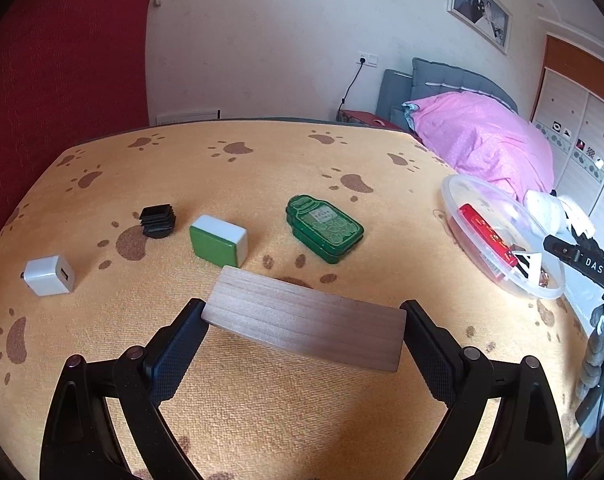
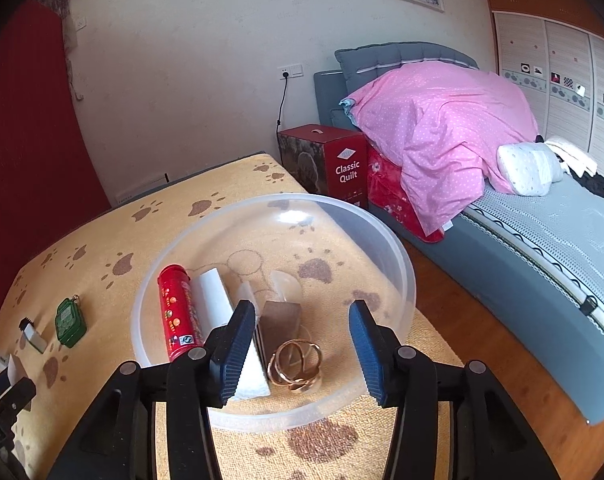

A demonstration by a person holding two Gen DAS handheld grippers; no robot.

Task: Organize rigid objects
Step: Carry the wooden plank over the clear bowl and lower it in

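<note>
Left claw carries a wooden block; right claw hangs spread over the bowl.

The left claw (image 1: 304, 328) pinches a flat brown wooden block (image 1: 304, 322) by its two short ends, lifted off the paw-print counter (image 1: 262, 412), likely bound for the clear round plastic bowl (image 1: 454, 188) off to its right. Beyond its tips lie a green-and-white tile (image 1: 218, 241), a green tin (image 1: 324, 228), a black ribbed cap (image 1: 158, 221) and a white charger cube (image 1: 49, 276), still unsorted. The right claw (image 2: 302, 356) is spread, pinching nothing, above the bowl, where a red tube (image 2: 180, 314), a white block (image 2: 214, 296), a brown block (image 2: 280, 326) and gold rings (image 2: 296, 364) already rest.
</note>
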